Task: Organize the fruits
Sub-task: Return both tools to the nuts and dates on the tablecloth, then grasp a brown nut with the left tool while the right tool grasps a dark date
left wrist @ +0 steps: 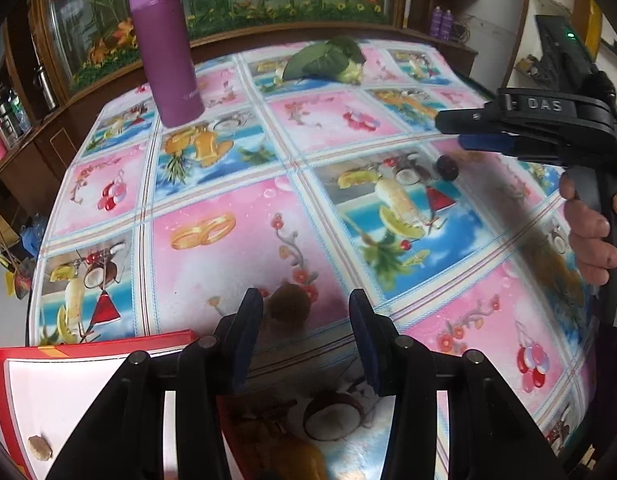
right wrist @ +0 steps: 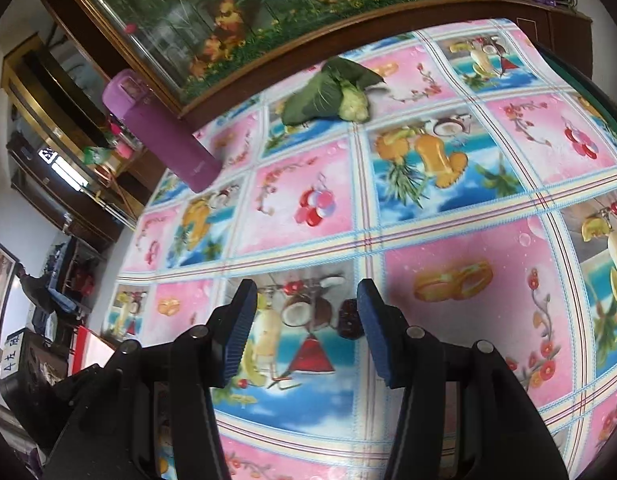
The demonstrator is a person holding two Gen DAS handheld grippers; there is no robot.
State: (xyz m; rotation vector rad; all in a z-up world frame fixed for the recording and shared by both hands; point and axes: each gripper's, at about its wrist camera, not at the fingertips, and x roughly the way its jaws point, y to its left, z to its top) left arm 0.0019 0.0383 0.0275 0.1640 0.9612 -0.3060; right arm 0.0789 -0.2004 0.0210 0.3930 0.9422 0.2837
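Red box [left wrist: 88, 344] — left gripper [left wrist: 306, 334] beside

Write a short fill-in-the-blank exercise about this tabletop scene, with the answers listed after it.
1. The tall bottle standing on the tablecloth is ____ in colour.
2. The box at the table's near corner has a ____ rim.
3. The small dark fruit lies on the cloth close to the right gripper's ____ finger.
4. The left gripper's jaws are ____, with a brown fruit on the cloth ahead of them.

Answers: purple; red; right; open
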